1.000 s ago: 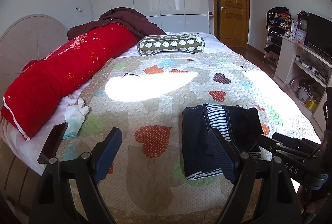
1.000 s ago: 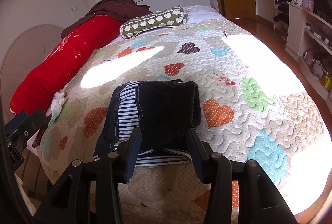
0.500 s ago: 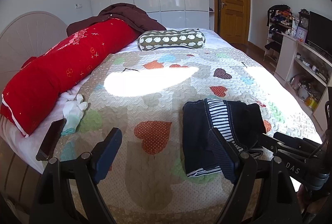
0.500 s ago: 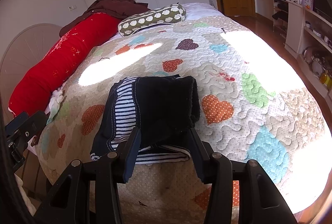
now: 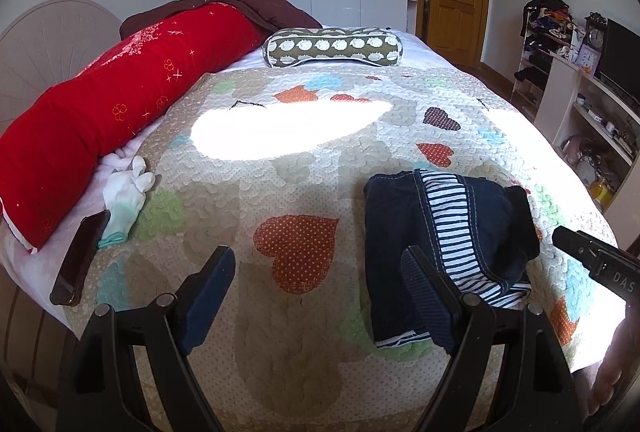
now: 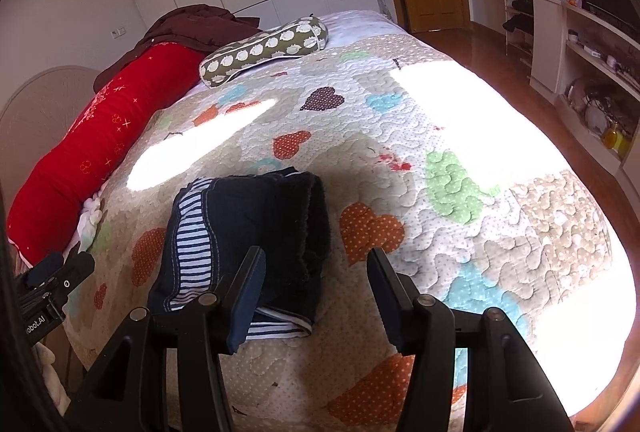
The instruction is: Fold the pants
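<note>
Left of the folded pants, only the left view shows a glove; both grippers' jaws released, right just widening.

Readable lettering on the grippers

"DAS" shows on the right gripper body; "obot.AI" shows on the left gripper body, partly cut off.

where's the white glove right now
In the left wrist view the white glove lies at the left edge of the quilt, beside the long red bolster and just above a dark phone.
</note>
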Motion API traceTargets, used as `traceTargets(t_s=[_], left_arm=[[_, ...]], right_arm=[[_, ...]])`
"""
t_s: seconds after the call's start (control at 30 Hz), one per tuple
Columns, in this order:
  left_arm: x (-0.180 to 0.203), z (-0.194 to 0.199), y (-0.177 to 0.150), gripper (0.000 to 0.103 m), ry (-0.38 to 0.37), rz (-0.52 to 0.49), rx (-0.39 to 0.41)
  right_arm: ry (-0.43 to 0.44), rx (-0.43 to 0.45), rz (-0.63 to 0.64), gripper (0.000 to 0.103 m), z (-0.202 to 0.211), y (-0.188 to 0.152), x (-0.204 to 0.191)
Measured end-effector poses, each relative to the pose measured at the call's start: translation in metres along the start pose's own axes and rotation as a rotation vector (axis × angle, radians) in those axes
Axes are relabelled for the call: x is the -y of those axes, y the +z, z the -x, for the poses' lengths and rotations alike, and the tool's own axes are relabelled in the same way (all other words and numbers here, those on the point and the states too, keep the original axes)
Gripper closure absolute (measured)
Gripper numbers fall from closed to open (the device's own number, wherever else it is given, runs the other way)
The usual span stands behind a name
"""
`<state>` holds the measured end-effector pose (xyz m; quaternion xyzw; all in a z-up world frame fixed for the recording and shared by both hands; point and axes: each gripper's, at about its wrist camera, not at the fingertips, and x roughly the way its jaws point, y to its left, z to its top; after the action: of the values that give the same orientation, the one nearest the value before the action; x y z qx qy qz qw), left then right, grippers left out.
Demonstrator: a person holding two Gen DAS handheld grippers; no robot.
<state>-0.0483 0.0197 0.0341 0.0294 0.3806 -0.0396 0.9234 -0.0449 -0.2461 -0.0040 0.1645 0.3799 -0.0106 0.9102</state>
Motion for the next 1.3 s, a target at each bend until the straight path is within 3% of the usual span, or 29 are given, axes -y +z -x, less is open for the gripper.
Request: traceTargets(t_s=[0.13, 0.33, 0.47, 0.8, 0.83, 0.87, 0.9, 0.93, 1.0, 1.07, 1.1, 1.3], left_arm=[[-0.008, -0.026, 0.009, 0.019, -0.073, 0.037, -0.056], [-0.004, -0.077, 0.02, 0.019, -0.25, 0.088, -0.166], [0.003, -0.112, 0.021, 0.019, -0.294, 0.09, -0.237], [0.01, -0.145, 0.024, 0.019, -0.485, 0.12, -0.283], [0.011, -0.146, 0.024, 0.019, -0.493, 0.125, -0.287], [0.011, -0.147, 0.025, 0.019, -0.496, 0.128, -0.291], [0.012, -0.146, 0.025, 0.021, -0.494, 0.127, -0.294], [0.014, -0.146, 0.025, 0.026, -0.492, 0.12, -0.296], [0.019, -0.146, 0.025, 0.072, -0.508, 0.103, -0.32], [0.022, -0.139, 0.027, 0.084, -0.479, 0.088, -0.306], [0.022, -0.135, 0.028, 0.09, -0.473, 0.078, -0.293], [0.016, -0.11, 0.038, 0.091, -0.485, 0.097, -0.236]], right_arm=[[0.051, -0.036, -0.073, 0.041, -0.014, 0.013, 0.02], [0.23, -0.134, -0.196, 0.036, -0.056, 0.021, 0.032], [0.257, -0.167, -0.213, 0.036, -0.08, 0.022, 0.028], [0.306, -0.172, -0.219, 0.03, -0.105, 0.024, 0.021], [0.312, -0.177, -0.201, 0.034, -0.107, 0.025, 0.017], [0.327, -0.185, -0.182, 0.052, -0.109, 0.025, 0.012], [0.331, -0.193, -0.165, 0.058, -0.111, 0.025, 0.006], [0.314, -0.178, -0.143, 0.061, -0.11, 0.025, 0.001], [0.3, -0.152, -0.094, 0.073, -0.103, 0.026, -0.008], [0.284, -0.124, -0.054, 0.08, -0.092, 0.029, -0.016], [0.28, -0.11, -0.033, 0.081, -0.087, 0.03, -0.019], [0.258, -0.038, 0.075, 0.084, -0.06, 0.037, -0.041]])
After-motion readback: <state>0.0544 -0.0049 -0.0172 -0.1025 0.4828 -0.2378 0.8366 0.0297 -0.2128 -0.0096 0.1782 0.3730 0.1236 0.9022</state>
